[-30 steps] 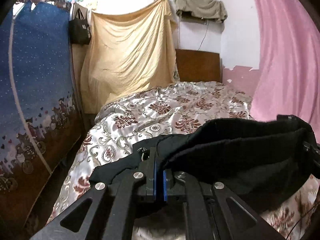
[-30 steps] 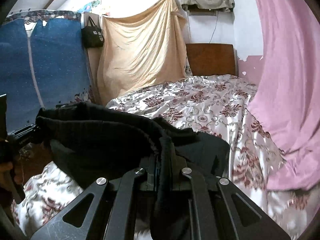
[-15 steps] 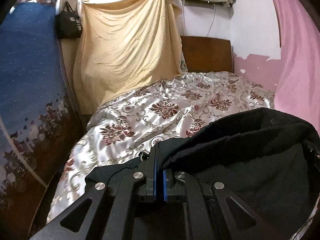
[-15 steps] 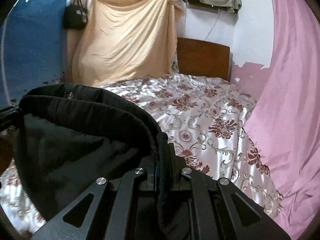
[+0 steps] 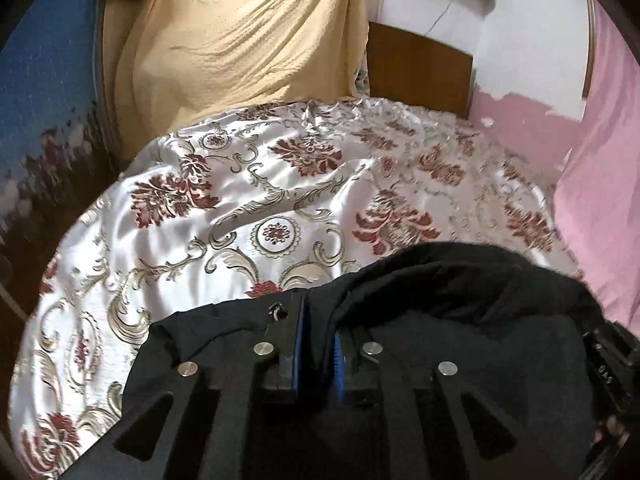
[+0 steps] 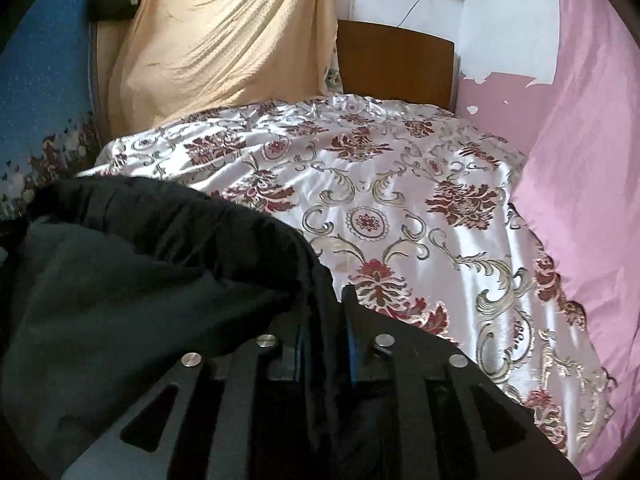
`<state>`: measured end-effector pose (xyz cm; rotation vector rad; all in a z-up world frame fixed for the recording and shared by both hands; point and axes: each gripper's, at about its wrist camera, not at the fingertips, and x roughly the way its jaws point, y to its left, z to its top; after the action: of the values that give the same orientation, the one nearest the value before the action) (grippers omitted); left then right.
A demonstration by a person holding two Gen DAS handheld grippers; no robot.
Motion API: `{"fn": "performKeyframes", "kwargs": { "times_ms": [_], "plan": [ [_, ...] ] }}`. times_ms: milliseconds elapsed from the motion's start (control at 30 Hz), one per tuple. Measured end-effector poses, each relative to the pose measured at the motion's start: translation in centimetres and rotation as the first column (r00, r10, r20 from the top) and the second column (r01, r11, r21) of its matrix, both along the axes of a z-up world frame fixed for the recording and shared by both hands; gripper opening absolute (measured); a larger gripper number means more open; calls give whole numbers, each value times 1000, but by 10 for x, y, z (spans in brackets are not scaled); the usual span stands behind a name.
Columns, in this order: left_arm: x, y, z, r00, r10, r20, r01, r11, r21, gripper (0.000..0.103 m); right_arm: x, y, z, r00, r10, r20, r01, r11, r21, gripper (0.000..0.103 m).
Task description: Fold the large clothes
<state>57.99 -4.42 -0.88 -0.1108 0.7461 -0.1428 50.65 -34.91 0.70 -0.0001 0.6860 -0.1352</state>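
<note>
Bedspread: the floral satin bedspread fills the view ahead of both claws, where a second ago the room's hangings filled the upper part; both views have tipped downward toward the mattress (the carry looks to be ending).
Garment: the black garment is slung between the two claws; its thick rolled edge arches to the right of the left gripper and to the left of the right gripper; it sits lower against the bedspread than a second ago, its near part seemingly resting on the bed.
Left claw: clenched on the cloth a second ago, its jaws are now opening; a black fold still runs between the blue pads, with a gap showing, so the grip reads as released.
Right claw: likewise opening; a strip of black cloth hangs in the gap between its pads, no longer pinched.
Meaning: the folded-over half has probably been laid down; my guess is the next need is a clean withdrawal, then a fresh grasp for another fold.
</note>
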Motion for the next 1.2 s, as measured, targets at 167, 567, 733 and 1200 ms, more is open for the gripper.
{"fn": "performKeyframes", "kwargs": {
  "times_ms": [167, 567, 733, 1200],
  "plan": [
    [-24, 16, 22, 990, 20, 140, -8, 997, -82, 84, -25, -10, 18, 993, 21, 118, -27, 999, 46, 79],
    [-83, -42, -16, 969, -223, 103, 213, 972, 100, 90, -87, 33, -7, 954, 290, 77, -291, 957, 0, 93],
    [-44, -58, -19, 981, -151, 119, 126, 972, 198, 94, -55, 22, -16, 979, 202, 28, -202, 979, -5, 93],
    [46, -33, -61, 997, -7, -73, 13, 996, 87, 103, 33, -49, -67, 995, 69, -73, -48, 965, 257, 99]
  ]
}}
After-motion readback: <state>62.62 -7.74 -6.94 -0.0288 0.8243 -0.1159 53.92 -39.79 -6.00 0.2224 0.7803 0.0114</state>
